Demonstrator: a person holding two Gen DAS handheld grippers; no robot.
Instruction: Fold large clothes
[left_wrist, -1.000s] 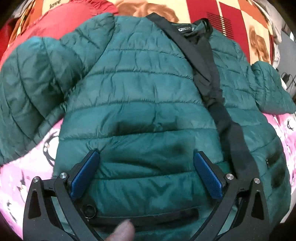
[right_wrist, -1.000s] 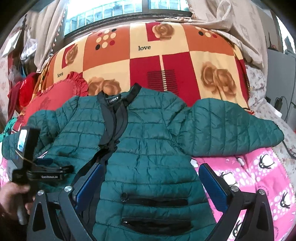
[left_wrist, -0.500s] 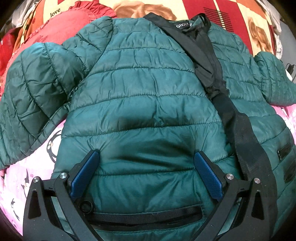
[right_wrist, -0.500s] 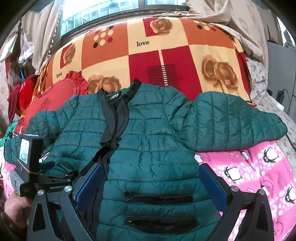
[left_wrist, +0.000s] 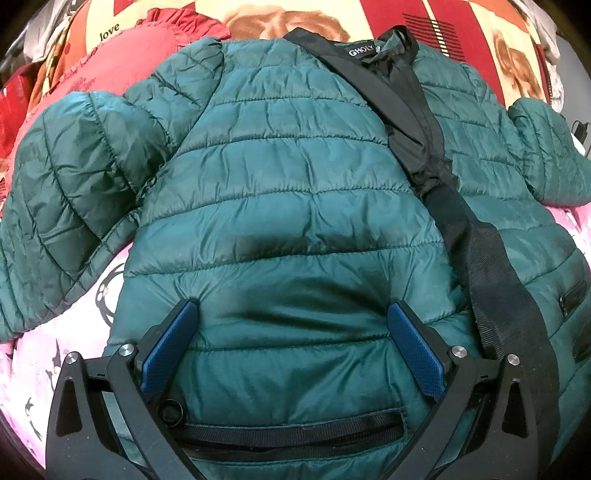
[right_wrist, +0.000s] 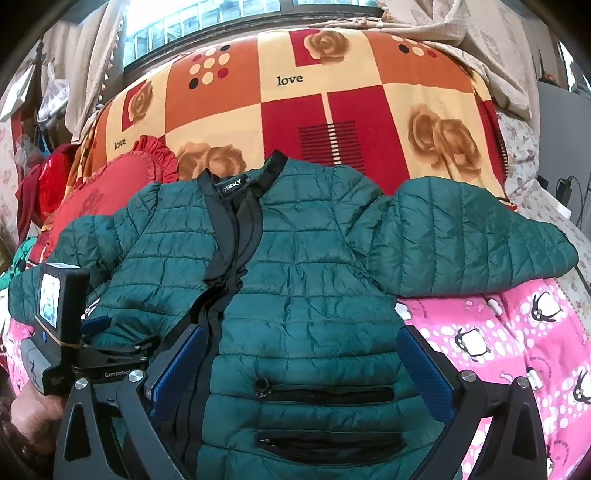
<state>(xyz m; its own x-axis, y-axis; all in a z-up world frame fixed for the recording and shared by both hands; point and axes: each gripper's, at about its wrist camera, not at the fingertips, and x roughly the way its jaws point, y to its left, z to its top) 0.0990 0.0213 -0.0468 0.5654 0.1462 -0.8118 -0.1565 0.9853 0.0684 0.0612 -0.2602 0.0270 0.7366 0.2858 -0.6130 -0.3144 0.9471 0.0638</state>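
Evidently no fold is made yet; the green jacket (right_wrist: 295, 295) lies flat, front up, sleeves spread, directly ahead of both grippers; we hold the left gripper (left_wrist: 291, 347) and right gripper (right_wrist: 299, 365) spread wide, gripping nothing; every fold remains; beyond the right sleeve (right_wrist: 472, 236) we note bare pink sheet (right_wrist: 517, 332); the red cushion (right_wrist: 110, 184) crowds the far left.

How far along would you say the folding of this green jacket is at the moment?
Done: the jacket lies spread face up on the pink sheet, both sleeves out to the sides. In hand: nothing yet; the left gripper and right gripper are open above the lower front. Left: every fold, starting probably with the right sleeve.
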